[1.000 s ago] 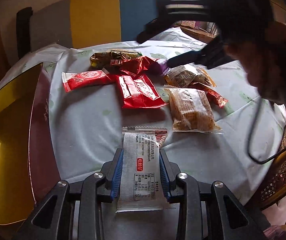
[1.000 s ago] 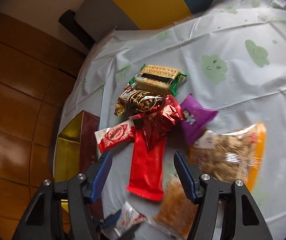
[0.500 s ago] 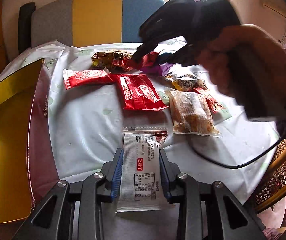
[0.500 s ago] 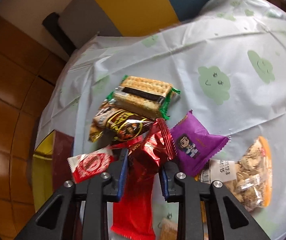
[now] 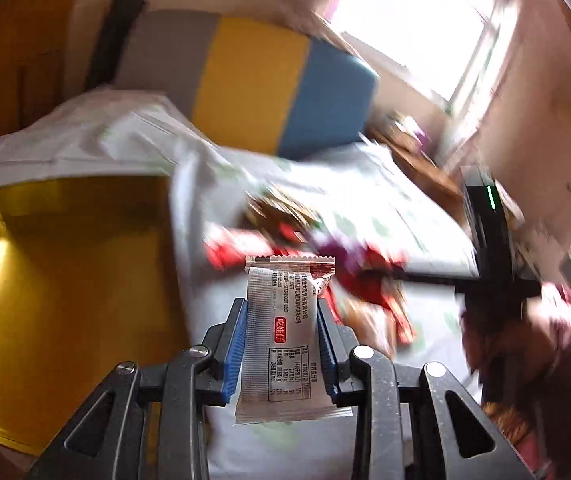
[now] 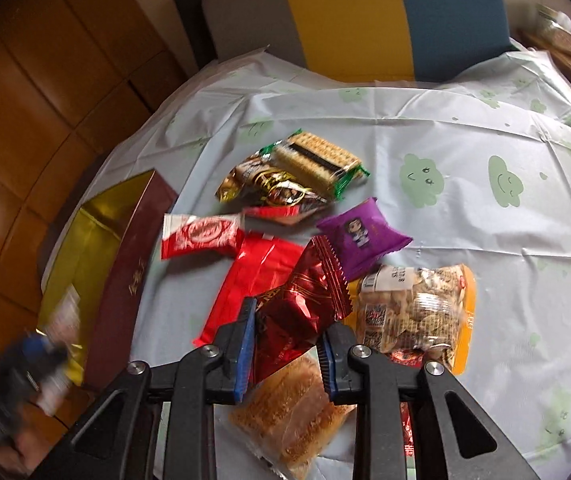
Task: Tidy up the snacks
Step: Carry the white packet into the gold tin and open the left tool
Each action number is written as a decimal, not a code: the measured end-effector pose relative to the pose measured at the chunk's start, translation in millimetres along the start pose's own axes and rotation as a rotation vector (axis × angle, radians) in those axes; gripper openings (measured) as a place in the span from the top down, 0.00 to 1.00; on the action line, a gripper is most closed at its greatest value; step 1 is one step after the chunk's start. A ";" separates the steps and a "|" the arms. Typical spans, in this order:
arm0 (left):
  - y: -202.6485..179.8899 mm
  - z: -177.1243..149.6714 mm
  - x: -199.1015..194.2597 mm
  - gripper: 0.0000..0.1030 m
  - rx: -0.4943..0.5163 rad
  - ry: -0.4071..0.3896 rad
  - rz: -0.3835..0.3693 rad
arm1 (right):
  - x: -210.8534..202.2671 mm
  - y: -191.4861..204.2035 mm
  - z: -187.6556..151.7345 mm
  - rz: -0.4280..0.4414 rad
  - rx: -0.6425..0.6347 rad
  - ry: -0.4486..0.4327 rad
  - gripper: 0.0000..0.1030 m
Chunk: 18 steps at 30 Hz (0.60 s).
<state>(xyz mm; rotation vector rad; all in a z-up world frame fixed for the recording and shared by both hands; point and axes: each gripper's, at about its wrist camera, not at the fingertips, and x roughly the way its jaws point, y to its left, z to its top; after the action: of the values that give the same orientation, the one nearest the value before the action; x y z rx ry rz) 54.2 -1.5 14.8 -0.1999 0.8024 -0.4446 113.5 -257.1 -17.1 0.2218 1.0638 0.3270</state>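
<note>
Since the gold box (image 6: 97,236) is where snacks go, left gripper (image 5: 281,344) grips a white packet (image 5: 281,340) beside it, while right gripper (image 6: 287,344) pinches a red packet (image 6: 297,308) above the pile.

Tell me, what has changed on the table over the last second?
The right gripper closed on the dark red packet and has raised it off the pile. The left gripper, still clamping the white packet, swung left toward the gold box. The other snacks, like the purple packet, stayed put.
</note>
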 end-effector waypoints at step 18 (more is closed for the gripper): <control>112.4 72.1 99.6 0.67 -0.266 0.154 0.257 | -1.2 16.6 -2.1 0.008 -0.089 -0.021 0.73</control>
<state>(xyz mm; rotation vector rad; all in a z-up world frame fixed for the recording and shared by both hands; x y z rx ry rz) 202.2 53.4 -38.5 -0.3073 1.0236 -0.1098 108.6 -242.1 -11.6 0.1498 1.0257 0.3777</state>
